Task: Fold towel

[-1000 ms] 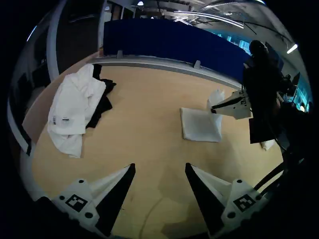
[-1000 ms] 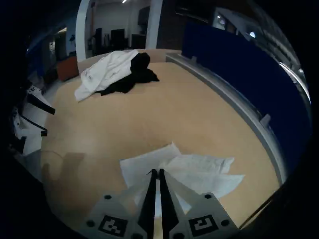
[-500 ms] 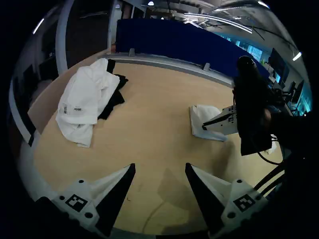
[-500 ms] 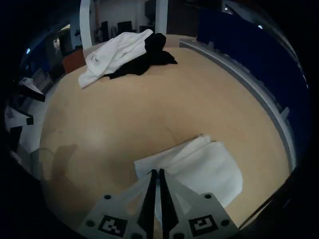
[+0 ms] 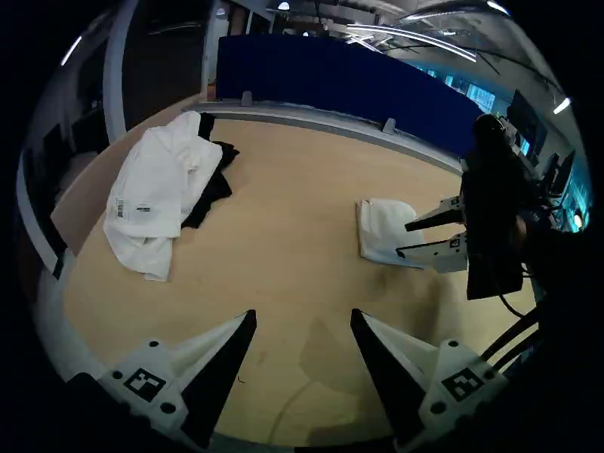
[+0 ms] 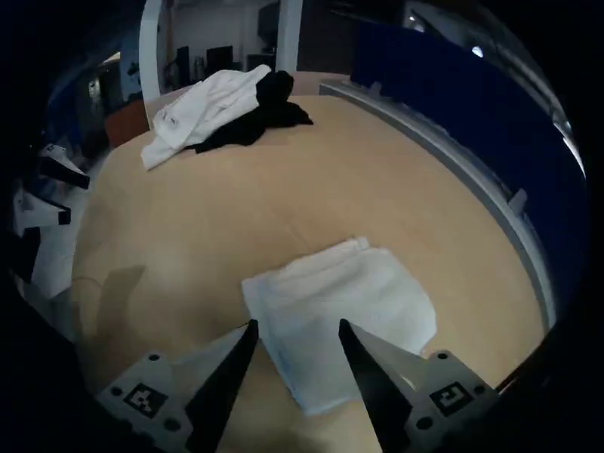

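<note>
A: Scene, big to small?

B: A wooden table (image 5: 287, 189) is seen, backed by a blue partition (image 5: 340, 75). A white garment (image 5: 155, 196) is heaped against a black garment (image 5: 208, 189) toward the left of the left gripper view. The towel (image 6: 340, 302) is laid flat on the table, well apart from that heap. It is folded into 1 compact rectangle, with layered edges visible at its far end.

A: Step in hand?

B: It is judged as the release at the end of a fold, and the towel looks done or nearly so. No cloth is held by either tool. If 1 more fold is wanted, an edge would have to be pinched low against the wood and carried across. Otherwise the stack would only need to be pressed flat. Which is meant cannot be told.

A: Fingers?

B: The right gripper (image 6: 298, 325) is seen with its 2 fingers spread wide and nothing pinched. Its tips are placed right at the towel's near edge, and contact cannot be confirmed. The left gripper (image 5: 302, 312) is held over bare wood, well apart from the towel, with its 2 fingers also spread wide and nothing gripped.
</note>
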